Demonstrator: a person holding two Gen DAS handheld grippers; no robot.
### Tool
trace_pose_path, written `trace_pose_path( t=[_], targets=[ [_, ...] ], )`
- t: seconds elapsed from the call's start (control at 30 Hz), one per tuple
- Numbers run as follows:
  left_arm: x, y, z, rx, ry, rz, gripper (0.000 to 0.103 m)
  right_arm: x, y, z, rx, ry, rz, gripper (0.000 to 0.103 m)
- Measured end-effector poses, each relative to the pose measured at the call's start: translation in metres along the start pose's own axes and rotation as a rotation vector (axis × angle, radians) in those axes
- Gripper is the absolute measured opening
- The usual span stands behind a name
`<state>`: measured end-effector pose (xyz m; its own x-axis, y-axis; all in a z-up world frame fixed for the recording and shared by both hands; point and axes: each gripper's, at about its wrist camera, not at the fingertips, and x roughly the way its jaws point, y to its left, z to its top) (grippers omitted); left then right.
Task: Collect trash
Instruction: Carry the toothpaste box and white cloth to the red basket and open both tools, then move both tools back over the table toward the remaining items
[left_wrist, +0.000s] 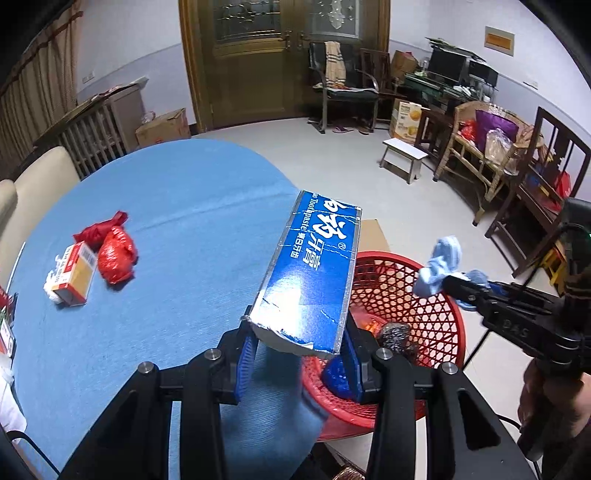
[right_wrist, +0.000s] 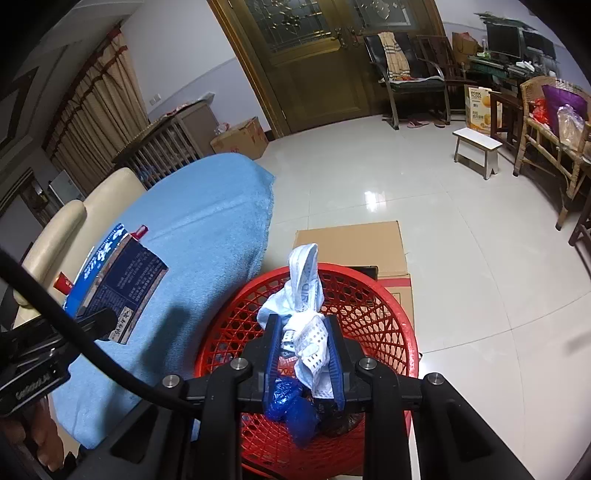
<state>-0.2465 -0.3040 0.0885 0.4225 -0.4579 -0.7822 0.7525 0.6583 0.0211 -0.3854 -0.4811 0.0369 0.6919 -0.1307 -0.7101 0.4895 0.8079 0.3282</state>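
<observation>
The left claw (left_wrist: 299, 354) grips a blue toothpaste box (left_wrist: 314, 273) at the tabletop (left_wrist: 184, 221) edge beside the red basket (left_wrist: 439, 317); the right claw (right_wrist: 303, 350) pinches a crumpled pale wrapper (right_wrist: 306, 295) above that basket; a small carton (left_wrist: 74, 273) and red bag (left_wrist: 116, 254) lie near the tabletop's far left edge.

The right tongs (right_wrist: 302, 341) pinch a crumpled white and pale-blue cloth (right_wrist: 303, 295) between blue pads, directly above the red mesh basket (right_wrist: 380, 321). Blue plastic trash (right_wrist: 295, 410) lies in the basket at 6 o'clock. At 9 o'clock the left tongs (right_wrist: 98, 319) hold a blue toothpaste box (right_wrist: 122, 280) over the blue-covered bench (right_wrist: 207, 229). A cardboard box (right_wrist: 351, 243) sits at 12 o'clock behind the basket.
</observation>
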Motion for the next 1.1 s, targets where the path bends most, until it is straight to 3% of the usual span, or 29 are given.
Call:
trace_pose_path(
  t=[0.03, 0.1, 0.13, 0.17, 0.73, 0.83, 0.9, 1.1],
  targets=[
    [0.001, -0.003, 0.001, 0.004, 0.002, -0.006, 0.043, 0.004, -0.001, 0.001, -0.001, 0.014, -0.002, 0.027],
    [0.003, -0.007, 0.002, 0.008, 0.006, -0.025, 0.043, 0.009, -0.002, 0.001, 0.001, 0.035, -0.018, 0.037],
    [0.005, -0.008, 0.002, 0.009, 0.007, -0.034, 0.043, 0.011, -0.003, 0.001, 0.007, 0.04, -0.024, 0.063],
    [0.005, -0.008, 0.003, 0.012, 0.008, -0.042, 0.043, 0.009, -0.006, 0.0, 0.025, 0.031, -0.013, 0.076],
    [0.031, -0.051, 0.006, 0.123, 0.067, -0.102, 0.045, -0.061, -0.033, 0.023, 0.141, -0.2, -0.037, 0.076],
    [0.036, -0.056, 0.007, 0.133, 0.092, -0.114, 0.053, -0.072, -0.038, 0.027, 0.164, -0.234, -0.041, 0.076],
    [0.039, -0.057, 0.008, 0.137, 0.102, -0.103, 0.073, -0.077, -0.039, 0.029, 0.17, -0.249, -0.042, 0.076],
    [0.038, -0.052, 0.007, 0.129, 0.098, -0.083, 0.075, -0.091, -0.037, 0.033, 0.175, -0.29, -0.049, 0.076]
  ],
)
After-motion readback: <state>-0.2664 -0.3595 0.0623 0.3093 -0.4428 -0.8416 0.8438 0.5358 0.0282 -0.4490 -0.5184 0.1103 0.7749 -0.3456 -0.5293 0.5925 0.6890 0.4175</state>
